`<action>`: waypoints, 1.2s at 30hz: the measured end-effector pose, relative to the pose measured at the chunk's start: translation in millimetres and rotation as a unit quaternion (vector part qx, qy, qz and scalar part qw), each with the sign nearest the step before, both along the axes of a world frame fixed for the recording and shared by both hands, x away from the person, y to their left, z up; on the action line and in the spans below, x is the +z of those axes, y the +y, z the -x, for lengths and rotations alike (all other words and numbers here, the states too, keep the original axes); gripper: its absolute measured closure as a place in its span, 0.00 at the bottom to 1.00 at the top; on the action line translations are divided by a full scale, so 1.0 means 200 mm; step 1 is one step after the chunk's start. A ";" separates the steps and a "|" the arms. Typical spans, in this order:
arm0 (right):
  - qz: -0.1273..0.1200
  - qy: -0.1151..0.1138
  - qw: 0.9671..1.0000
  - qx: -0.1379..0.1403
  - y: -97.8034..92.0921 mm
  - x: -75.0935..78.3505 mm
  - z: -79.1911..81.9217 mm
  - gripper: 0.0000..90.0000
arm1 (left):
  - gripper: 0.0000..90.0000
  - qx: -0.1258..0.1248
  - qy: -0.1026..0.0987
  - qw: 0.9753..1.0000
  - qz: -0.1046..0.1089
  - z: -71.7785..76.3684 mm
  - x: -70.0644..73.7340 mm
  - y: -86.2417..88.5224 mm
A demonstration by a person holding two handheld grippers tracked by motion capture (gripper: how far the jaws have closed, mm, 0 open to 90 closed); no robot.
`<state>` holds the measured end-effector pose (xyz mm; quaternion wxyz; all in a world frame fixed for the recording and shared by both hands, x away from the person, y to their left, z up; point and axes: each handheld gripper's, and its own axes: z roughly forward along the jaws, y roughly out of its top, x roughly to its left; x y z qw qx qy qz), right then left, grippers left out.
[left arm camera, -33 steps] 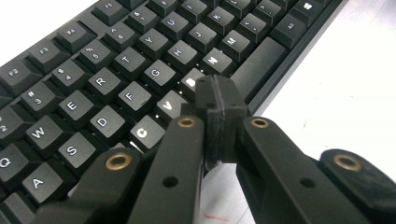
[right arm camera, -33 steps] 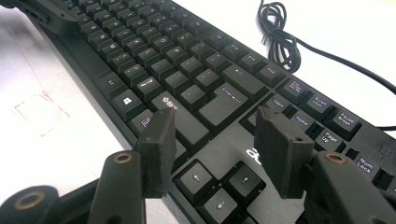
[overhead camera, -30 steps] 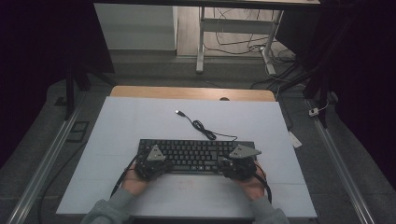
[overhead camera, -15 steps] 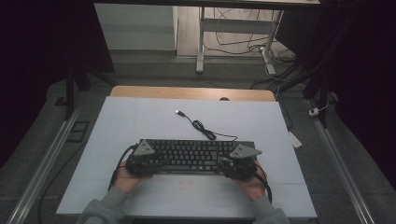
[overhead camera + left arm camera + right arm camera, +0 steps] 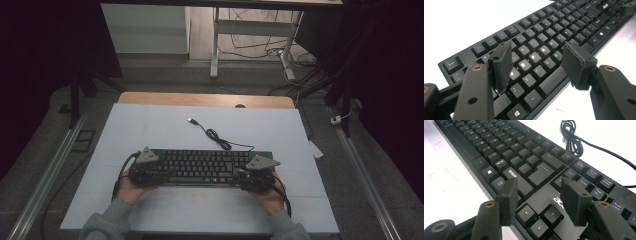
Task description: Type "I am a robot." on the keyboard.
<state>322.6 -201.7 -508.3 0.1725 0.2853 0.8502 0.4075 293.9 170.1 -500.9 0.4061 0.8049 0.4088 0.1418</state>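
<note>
A black keyboard (image 5: 200,167) lies across the near middle of the white table (image 5: 150,125), and its black cable (image 5: 220,140) curls away to a USB plug (image 5: 191,120). My left gripper (image 5: 152,172) is at the keyboard's left end. In the left gripper view the left gripper (image 5: 537,53) is open, its pads astride the letter keys of the keyboard (image 5: 554,27). My right gripper (image 5: 246,176) is at the keyboard's right end. In the right gripper view the right gripper (image 5: 540,187) is open above the arrow keys of the keyboard (image 5: 506,147). Nothing is held.
The coiled cable (image 5: 571,137) lies just behind the keyboard. A wooden strip (image 5: 205,100) edges the table's far side, with a desk frame and loose cables (image 5: 250,40) on the floor beyond. Metal rails (image 5: 50,170) run along both sides of the table.
My left gripper has shifted left along the keyboard to its left end. The right gripper and the keyboard have stayed where they were.
</note>
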 end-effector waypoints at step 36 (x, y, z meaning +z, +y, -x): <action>0.004 -0.006 1.000 -0.003 0.00 0.00 0.00 0.53 | 0.44 0.045 0.008 0.999 -0.012 -0.04 -0.01 0.08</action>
